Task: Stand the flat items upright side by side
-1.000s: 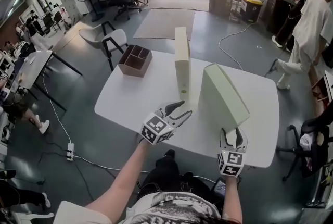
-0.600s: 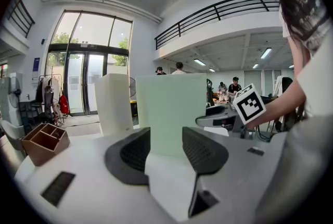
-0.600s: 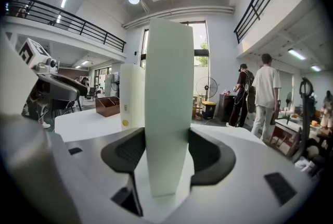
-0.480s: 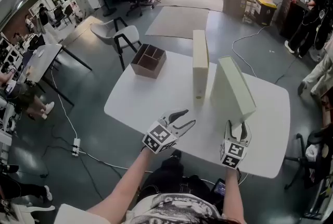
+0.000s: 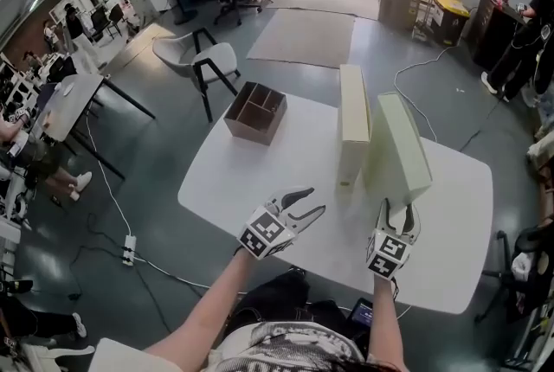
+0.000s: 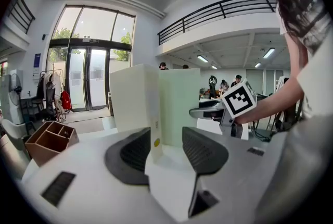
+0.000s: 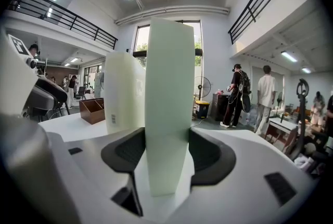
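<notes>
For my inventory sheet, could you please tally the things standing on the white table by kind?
Flat boxes, one cream and one pale green: 2
Brown divided tray: 1
Total: 3

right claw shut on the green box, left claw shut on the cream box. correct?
Not quite. The left claw is open and grips nothing; the left gripper view shows the cream box standing beyond its tips, untouched. The rest holds: the right claw is shut on the green box.
</notes>
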Demonstrator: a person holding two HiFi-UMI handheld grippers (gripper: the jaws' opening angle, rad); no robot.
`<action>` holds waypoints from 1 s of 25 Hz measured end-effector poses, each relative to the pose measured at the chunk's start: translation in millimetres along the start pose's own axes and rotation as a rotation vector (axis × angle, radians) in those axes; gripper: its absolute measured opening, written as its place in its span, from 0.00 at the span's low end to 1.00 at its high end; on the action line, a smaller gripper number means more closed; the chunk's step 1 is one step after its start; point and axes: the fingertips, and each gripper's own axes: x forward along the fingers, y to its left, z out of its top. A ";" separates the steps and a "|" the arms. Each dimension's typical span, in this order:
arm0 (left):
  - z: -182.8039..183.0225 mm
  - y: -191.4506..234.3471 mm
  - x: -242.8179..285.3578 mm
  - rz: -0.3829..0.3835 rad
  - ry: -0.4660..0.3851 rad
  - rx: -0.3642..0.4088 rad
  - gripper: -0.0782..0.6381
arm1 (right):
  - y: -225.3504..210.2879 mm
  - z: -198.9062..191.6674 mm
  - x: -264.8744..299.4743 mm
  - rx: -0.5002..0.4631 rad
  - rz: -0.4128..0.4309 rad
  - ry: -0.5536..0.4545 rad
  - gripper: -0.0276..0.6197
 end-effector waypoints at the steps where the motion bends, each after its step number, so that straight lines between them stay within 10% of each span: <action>1: 0.5 5.5 1.1 -0.006 0.001 0.003 0.37 | 2.1 2.2 5.2 0.001 -0.005 0.001 0.45; 14: -3.0 56.1 26.7 -0.093 0.013 -0.001 0.37 | 24.1 20.9 54.8 0.011 -0.036 0.008 0.45; 25: -2.1 64.0 49.8 -0.161 0.018 0.006 0.37 | 43.2 21.6 54.3 -0.022 0.183 0.040 0.48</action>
